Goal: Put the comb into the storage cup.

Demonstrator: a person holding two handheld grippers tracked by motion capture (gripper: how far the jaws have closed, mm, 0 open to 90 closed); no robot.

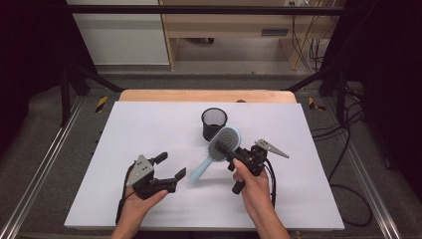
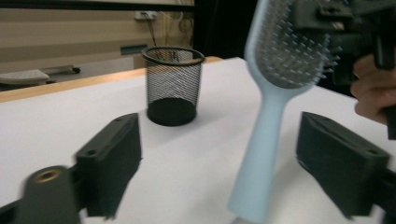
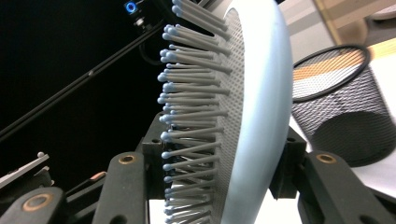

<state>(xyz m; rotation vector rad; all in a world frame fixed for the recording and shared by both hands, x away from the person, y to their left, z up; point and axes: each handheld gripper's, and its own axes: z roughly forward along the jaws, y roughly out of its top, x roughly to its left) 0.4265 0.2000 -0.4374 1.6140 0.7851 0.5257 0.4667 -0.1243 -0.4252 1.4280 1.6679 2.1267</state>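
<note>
The right hand-held gripper (image 1: 238, 153) is clamped on the head of a light blue hairbrush (image 1: 217, 151), one jaw against the bristle side and the other against the smooth back, as the right gripper view shows with the brush (image 3: 252, 116) standing between the two black jaws. In the high view the brush is lifted off the white bench (image 1: 149, 124), a little to the 4 o'clock side of the bench's middle; its head lies at the upper right and its handle slants down toward 7 o'clock, the tip ending near the left hand-held gripper (image 1: 172, 166). That left hand-held gripper sits at about 7 o'clock on the bench in the person's left hand (image 1: 142, 201), its jaws spread wide and empty. In the left gripper view the brush handle (image 2: 261, 154) hangs between the two open jaws without touching either, nearer the right-hand one. A black mesh cup (image 1: 214, 123) stands upright on the bench at about 12 o'clock from the brush head, just beside it. The right hand (image 1: 254, 186) grips its tool from below, cable trailing at its side.
</note>
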